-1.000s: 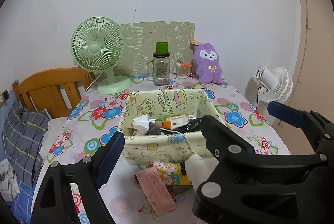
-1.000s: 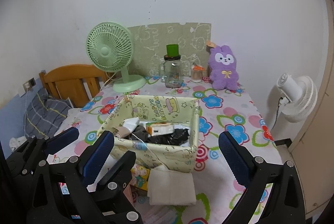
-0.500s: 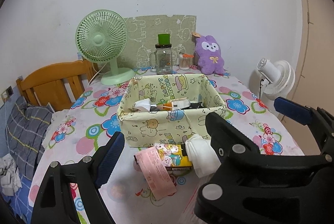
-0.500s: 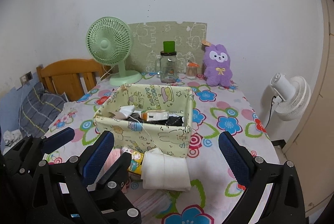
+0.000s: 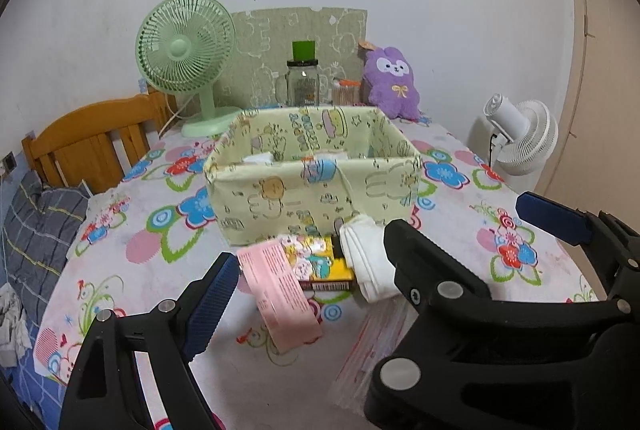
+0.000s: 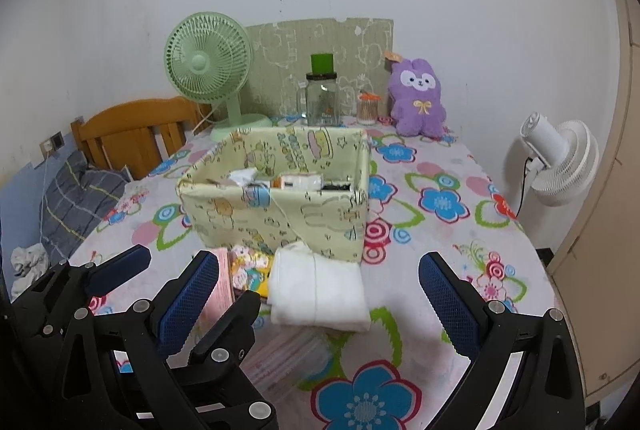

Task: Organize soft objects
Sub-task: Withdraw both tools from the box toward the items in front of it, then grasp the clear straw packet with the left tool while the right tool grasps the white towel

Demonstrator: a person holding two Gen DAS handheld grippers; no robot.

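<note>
The folded white cloth (image 6: 318, 284) is lying on the flowered surface (image 6: 440, 250) near its front edge, touching the front wall of the fabric basket (image 6: 280, 213). I am seeing it between the spread fingers of my right hand-held gripper (image 6: 316, 294), whose jaws are standing wide and holding nothing, the pads apart from the cloth. My left hand-held gripper (image 5: 360, 250) is also standing wide and empty; in its view only one finger is showing clearly at the lower left, and the right hand-held gripper's black frame is blocking much of the lower right. Just left of the cloth a pink packet (image 5: 276, 296) is lying partly over a yellow cartoon-printed box (image 5: 320, 264), both in front of the basket. A clear striped bag (image 6: 288, 358) is sitting at the surface's front edge below the cloth. The basket is sitting in the middle of the surface, with small packets and a dark item inside; I cannot tell exactly what they are. Along the back edge a green desk fan (image 6: 210, 69) is standing at the left, a glass jar with a green cup on it (image 6: 322, 95) in the middle, and a purple plush rabbit (image 6: 418, 97) at the right, leaning by the wall. A white fan (image 6: 560, 161) is standing off the right edge, and a wooden bed frame (image 6: 136, 129) is showing off the left edge.
</note>
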